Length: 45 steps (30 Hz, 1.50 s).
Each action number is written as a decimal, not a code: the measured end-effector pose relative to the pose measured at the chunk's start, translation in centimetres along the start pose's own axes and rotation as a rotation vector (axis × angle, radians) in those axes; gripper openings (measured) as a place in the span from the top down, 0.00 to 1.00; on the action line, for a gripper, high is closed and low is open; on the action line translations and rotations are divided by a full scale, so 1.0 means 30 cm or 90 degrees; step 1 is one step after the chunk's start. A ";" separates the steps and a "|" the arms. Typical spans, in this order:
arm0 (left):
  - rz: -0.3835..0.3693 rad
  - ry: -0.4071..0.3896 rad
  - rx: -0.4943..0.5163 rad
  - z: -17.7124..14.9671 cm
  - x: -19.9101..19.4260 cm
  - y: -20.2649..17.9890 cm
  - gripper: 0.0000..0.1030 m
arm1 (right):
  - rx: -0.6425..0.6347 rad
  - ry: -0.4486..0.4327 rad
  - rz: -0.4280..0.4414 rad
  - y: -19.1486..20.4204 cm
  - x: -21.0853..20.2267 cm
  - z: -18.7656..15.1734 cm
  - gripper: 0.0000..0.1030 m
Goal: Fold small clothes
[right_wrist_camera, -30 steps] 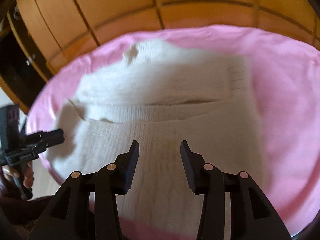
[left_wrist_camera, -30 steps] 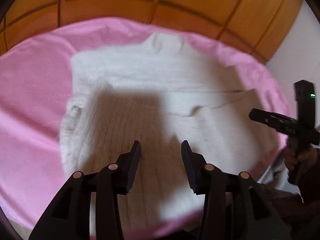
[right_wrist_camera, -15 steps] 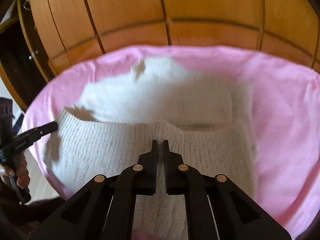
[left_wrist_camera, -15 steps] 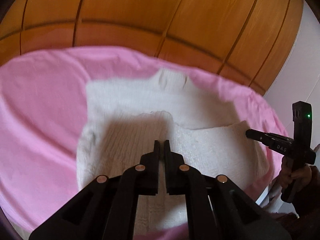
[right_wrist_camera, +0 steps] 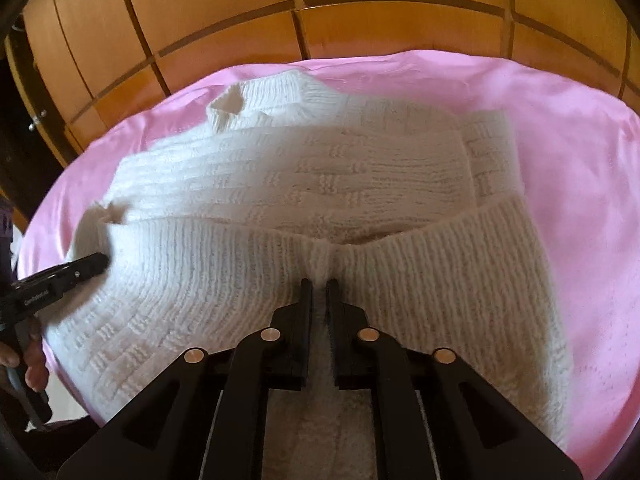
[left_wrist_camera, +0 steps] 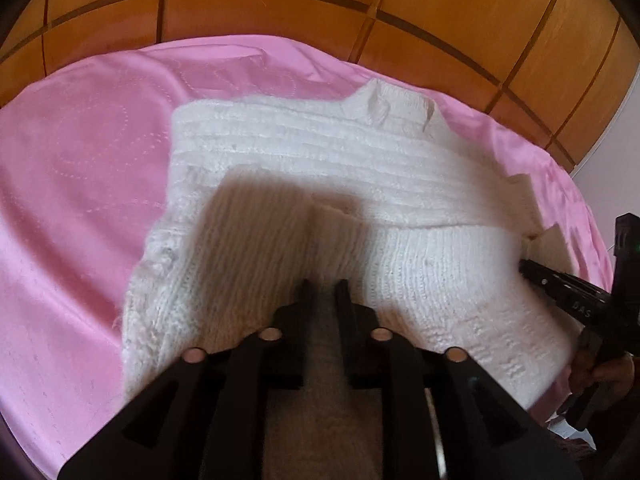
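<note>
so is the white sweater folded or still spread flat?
Partly folded: the white knit sweater's ribbed hem is doubled up over its body; collar uncovered.

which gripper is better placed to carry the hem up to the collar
Neither alone, slightly the right. Both the left hand-held gripper and the right hand-held gripper pinch the white knitted sweater's hem; the right's grip shows more clearly.
</note>
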<state>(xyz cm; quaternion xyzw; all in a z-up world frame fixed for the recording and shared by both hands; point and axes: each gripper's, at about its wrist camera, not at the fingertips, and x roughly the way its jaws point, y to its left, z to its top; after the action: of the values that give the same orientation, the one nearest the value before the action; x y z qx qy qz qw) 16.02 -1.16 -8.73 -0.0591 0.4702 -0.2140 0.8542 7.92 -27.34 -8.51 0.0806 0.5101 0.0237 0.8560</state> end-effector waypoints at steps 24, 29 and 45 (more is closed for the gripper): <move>0.030 -0.006 0.110 0.036 -0.052 0.072 0.73 | 0.013 -0.049 -0.113 -0.239 -0.240 -0.013 0.41; 0.036 -0.021 0.112 0.020 -0.073 0.083 0.92 | 0.003 -0.031 -0.105 -0.231 -0.192 -0.024 0.70; -0.067 -0.124 0.002 0.127 -0.298 0.180 0.95 | 0.004 -0.128 -0.093 -0.196 -0.373 0.172 0.95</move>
<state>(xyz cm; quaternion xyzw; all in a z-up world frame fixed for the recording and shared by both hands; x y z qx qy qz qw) 16.70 7.09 -1.32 -0.1028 0.3806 -0.2526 0.8836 6.84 -35.10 2.68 0.0482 0.4261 -0.0487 0.9021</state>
